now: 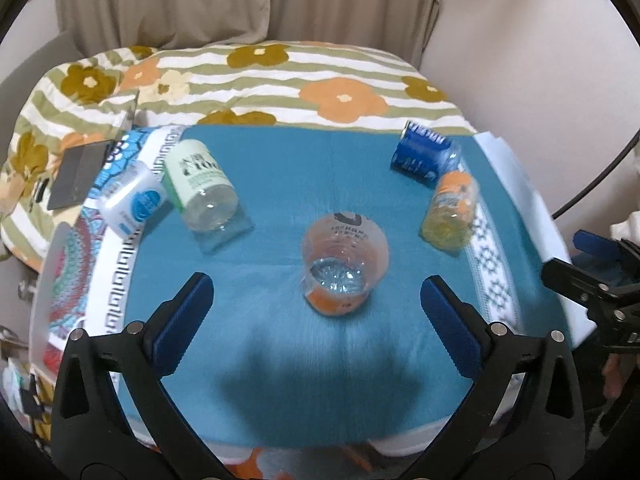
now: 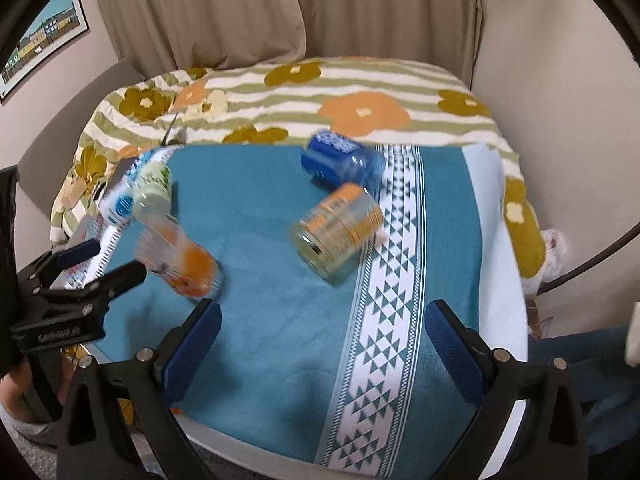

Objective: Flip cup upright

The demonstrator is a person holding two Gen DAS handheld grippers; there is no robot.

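Note:
A clear plastic cup (image 1: 343, 262) with orange print lies on its side on the teal cloth (image 1: 280, 184), its base facing my left gripper. It also shows in the right wrist view (image 2: 178, 258), blurred. My left gripper (image 1: 316, 300) is open and empty, fingers spread either side of the cup, a little short of it. My right gripper (image 2: 322, 328) is open and empty over the cloth, to the right of the cup. Each gripper shows at the edge of the other's view.
Other containers lie on the cloth: a green-labelled bottle (image 1: 200, 184), a white one with a blue label (image 1: 132, 200), a blue one (image 1: 426, 154) and an orange-labelled one (image 1: 452, 210). A dark phone (image 1: 80, 172) lies at the left. A floral quilt (image 1: 280, 80) lies behind.

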